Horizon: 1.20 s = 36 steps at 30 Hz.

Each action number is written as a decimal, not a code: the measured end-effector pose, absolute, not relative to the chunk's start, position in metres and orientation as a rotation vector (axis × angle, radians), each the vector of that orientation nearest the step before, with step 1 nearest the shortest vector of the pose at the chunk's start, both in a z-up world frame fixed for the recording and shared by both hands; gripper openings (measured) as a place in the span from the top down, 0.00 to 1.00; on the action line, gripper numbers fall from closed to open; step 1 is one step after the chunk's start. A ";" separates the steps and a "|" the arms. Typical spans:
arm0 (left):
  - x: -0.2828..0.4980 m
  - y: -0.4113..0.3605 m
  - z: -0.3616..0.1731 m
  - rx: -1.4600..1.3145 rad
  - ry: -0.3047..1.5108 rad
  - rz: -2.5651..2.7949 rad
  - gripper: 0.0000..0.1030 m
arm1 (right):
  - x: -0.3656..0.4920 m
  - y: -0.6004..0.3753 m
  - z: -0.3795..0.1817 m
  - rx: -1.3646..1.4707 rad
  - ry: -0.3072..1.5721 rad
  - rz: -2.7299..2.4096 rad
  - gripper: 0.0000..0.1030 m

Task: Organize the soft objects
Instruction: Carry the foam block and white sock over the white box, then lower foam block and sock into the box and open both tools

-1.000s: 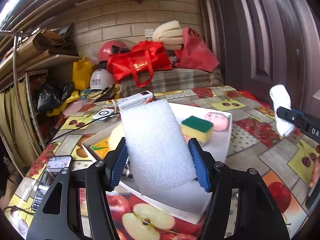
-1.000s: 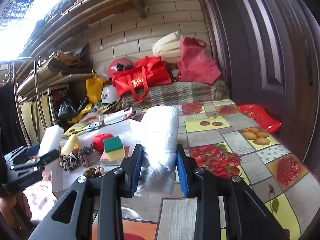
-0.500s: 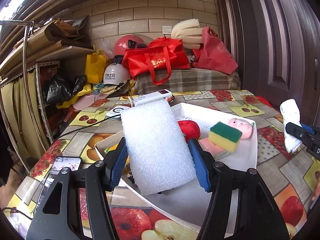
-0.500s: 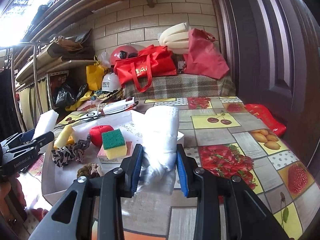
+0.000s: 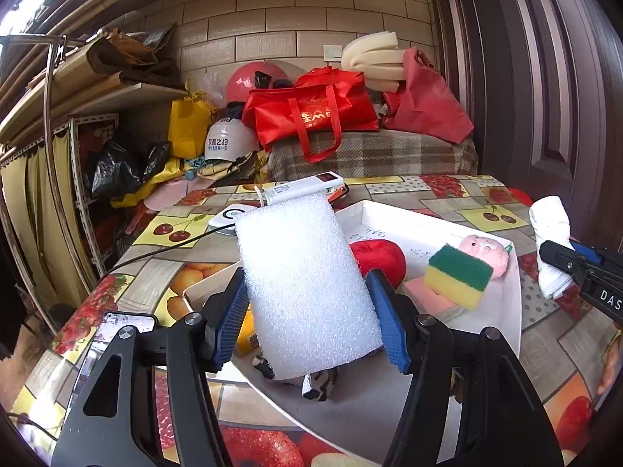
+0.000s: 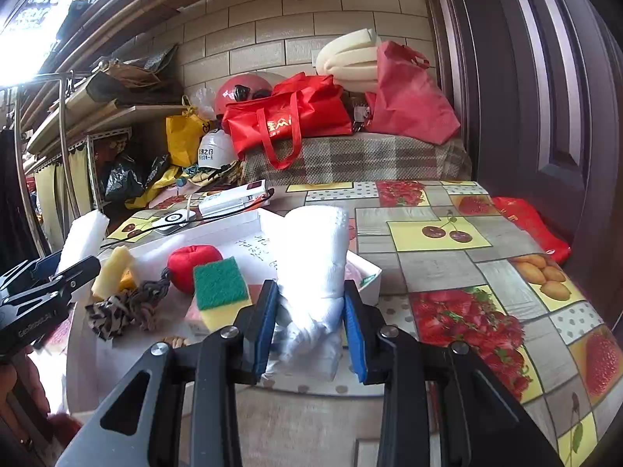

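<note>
Left wrist view: my left gripper (image 5: pixel 307 315) is clamped on a white foam block (image 5: pixel 305 288). Blue pads (image 5: pixel 233 317) press its two long sides; block stands tilted between them, top edge leaning away from me, lower end hanging past the pads. It is held above the near part of the white tray (image 5: pixel 516 272). In the tray: red ball (image 5: pixel 383 257), green-and-yellow sponge (image 5: pixel 457 274) lying on a pink pad (image 5: pixel 430 297), pink plush (image 5: pixel 486 253) just behind the sponge. A black-and-white cloth scrap (image 5: pixel 317 383) shows under the foam's lower end. Phone (image 5: pixel 117 325) lies on the fruit-print table (image 5: pixel 163 272), left of the tray.

Right wrist view: my right gripper (image 6: pixel 311 329) is closed on a rolled white towel (image 6: pixel 315 260). Pads squeeze its lower, bunched part; the roll rises upright from between them. Towel is held at the tray's right corner, over the table edge of it. Leopard-print knot (image 6: pixel 124 305) and yellow foam stick (image 6: pixel 111 272) lie at the tray's left side.
</note>
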State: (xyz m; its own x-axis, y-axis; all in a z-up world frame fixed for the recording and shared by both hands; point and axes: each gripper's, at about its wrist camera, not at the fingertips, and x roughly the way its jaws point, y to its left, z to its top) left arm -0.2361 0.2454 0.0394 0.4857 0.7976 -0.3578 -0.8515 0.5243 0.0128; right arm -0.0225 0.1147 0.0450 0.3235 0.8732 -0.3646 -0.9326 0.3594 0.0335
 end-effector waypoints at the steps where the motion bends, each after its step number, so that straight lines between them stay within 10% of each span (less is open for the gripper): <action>1: -0.236 0.248 0.039 -0.180 0.342 1.010 0.40 | -0.022 0.118 0.045 -0.197 0.350 1.197 0.68; 31: -0.190 0.277 0.040 -0.183 0.399 0.828 0.40 | -0.013 0.217 0.032 -0.245 0.545 1.366 0.66; 33: -0.189 0.275 0.040 -0.173 0.406 0.833 0.39 | -0.017 0.217 0.033 -0.263 0.532 1.353 0.50; 35: -0.187 0.273 0.040 -0.160 0.412 0.847 0.31 | -0.022 0.216 0.034 -0.273 0.505 1.344 0.14; 36: -0.187 0.272 0.040 -0.152 0.415 0.859 0.22 | -0.023 0.214 0.035 -0.273 0.490 1.342 0.14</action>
State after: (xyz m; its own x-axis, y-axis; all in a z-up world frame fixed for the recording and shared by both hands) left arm -0.1866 0.2719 0.0403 0.5792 0.7025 -0.4136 -0.7608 0.6480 0.0351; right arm -0.0231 0.2140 0.0350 0.1472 0.8606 -0.4875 -0.9723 0.2163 0.0884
